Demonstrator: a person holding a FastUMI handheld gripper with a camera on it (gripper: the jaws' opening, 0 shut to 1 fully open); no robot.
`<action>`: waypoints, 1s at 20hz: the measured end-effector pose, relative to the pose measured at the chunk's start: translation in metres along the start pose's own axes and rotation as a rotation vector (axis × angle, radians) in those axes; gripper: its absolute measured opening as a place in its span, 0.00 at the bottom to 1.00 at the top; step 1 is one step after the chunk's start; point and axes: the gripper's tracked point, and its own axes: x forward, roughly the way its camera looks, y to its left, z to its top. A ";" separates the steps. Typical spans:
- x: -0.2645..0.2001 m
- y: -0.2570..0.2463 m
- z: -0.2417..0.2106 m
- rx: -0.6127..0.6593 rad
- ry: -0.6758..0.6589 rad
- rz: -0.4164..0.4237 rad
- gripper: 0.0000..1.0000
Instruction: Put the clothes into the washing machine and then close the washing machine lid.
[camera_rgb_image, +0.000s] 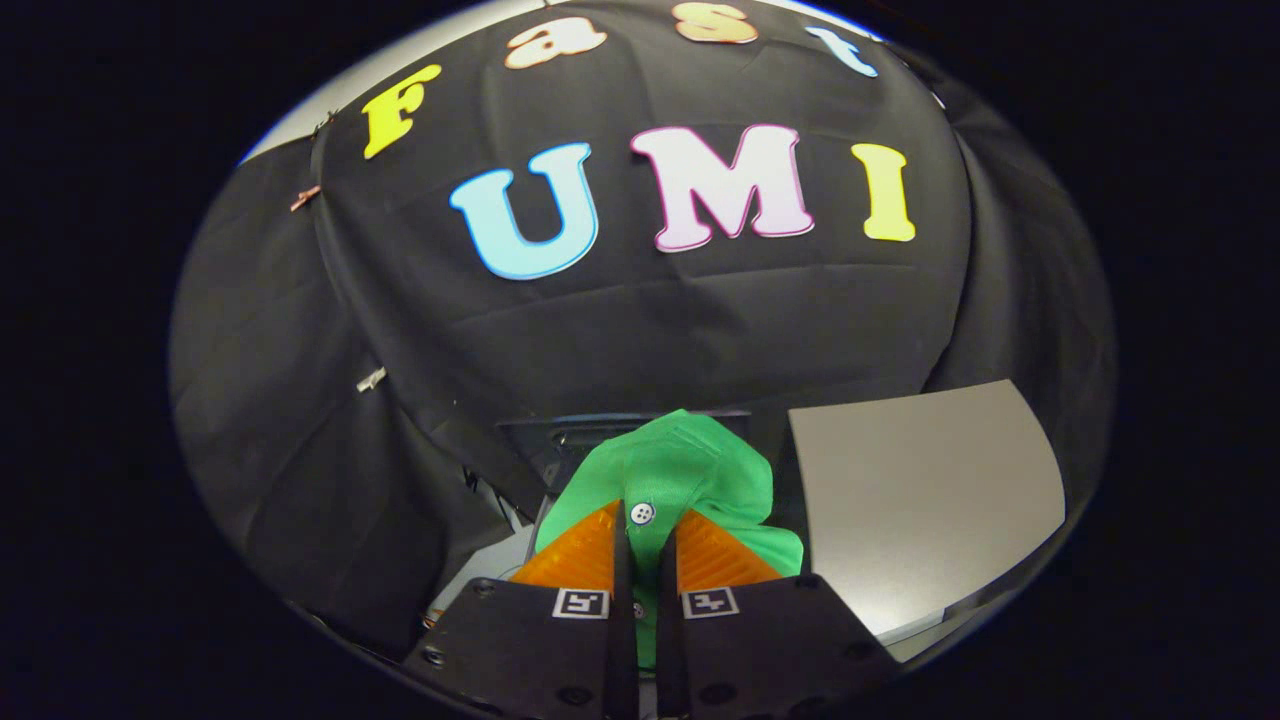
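We saw the black cloth wall (640, 330) rising across the far side of the booth. To the right, beyond the fingers, stood a large grey panel (920, 500), tilted and lit; whether it was the washing machine's lid we could not tell. A dark frame (530, 440) showed behind the cloth bundle. The green garment (690, 470) bunched just ahead of our gripper (645, 540), its fingers closed tight on a fold of it. A small white button (642, 513) sat between the fingertips.
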 end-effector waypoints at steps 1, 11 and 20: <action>0.011 0.009 -0.009 -0.004 0.015 0.008 0.12; 0.122 0.048 -0.100 -0.065 0.140 0.016 0.12; 0.184 0.036 -0.157 -0.123 0.159 -0.071 0.12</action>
